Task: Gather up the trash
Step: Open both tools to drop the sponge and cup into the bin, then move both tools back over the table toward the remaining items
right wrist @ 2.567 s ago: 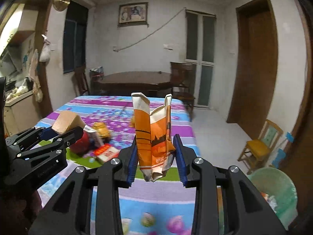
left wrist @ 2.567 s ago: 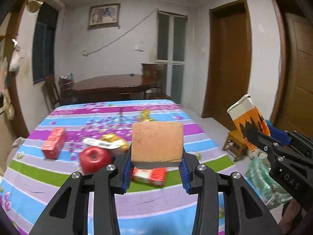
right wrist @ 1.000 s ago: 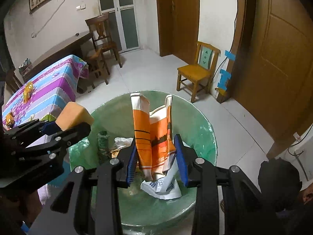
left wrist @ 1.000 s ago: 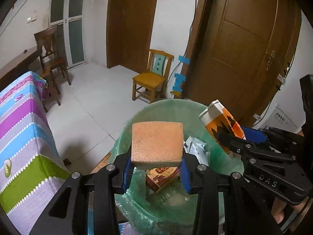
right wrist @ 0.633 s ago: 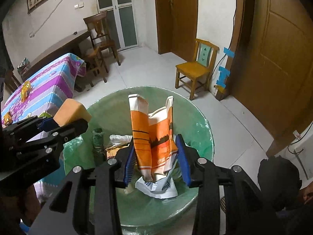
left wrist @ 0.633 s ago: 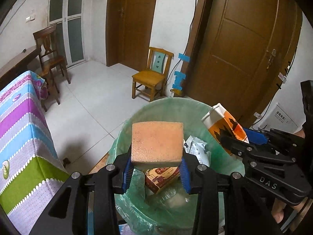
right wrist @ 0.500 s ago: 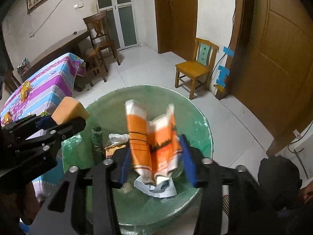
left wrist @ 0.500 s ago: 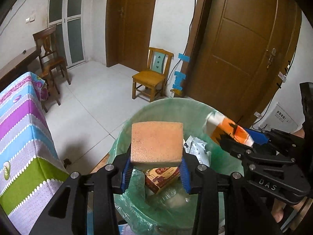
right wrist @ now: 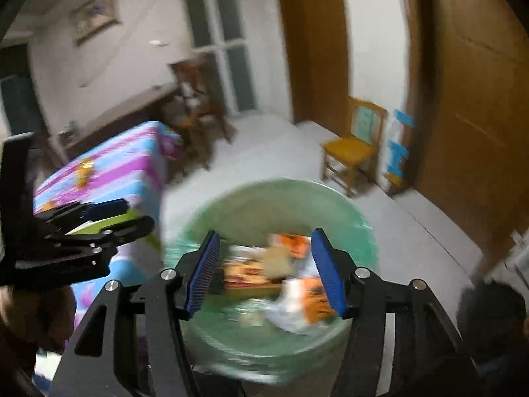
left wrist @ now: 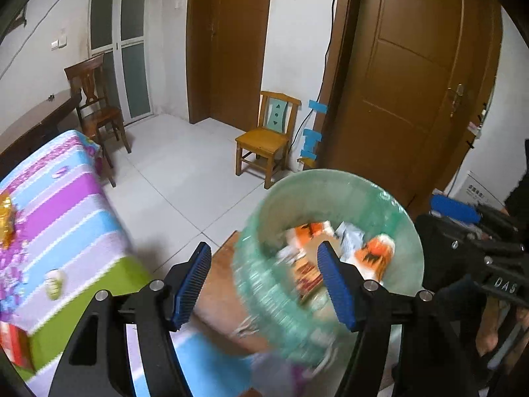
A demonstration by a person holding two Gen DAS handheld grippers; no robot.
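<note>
The green-lined trash bin point(left wrist: 334, 185) stands on the floor beside the table; it also shows in the right wrist view point(right wrist: 264, 198). Inside lie the orange and white carton point(left wrist: 377, 256), the tan sponge point(right wrist: 276, 259) and other wrappers. My left gripper point(left wrist: 264, 281) is open and empty, above the bin's left edge. My right gripper point(right wrist: 264, 271) is open and empty, right above the bin. The right gripper also shows in the left wrist view point(left wrist: 479, 228). Both views are motion-blurred.
The table with the striped cloth point(left wrist: 59, 231) is at the left, with a red box point(left wrist: 13, 347) and gold wrapper point(left wrist: 5, 211) on it. A small yellow chair point(left wrist: 264, 139) stands by the brown doors point(left wrist: 406, 82). A dark wooden chair point(left wrist: 96, 99) is behind.
Both grippers have opened. The sponge left the left gripper and the carton left the right gripper; both now lie in the bin. Both cameras have swung back toward the table.
</note>
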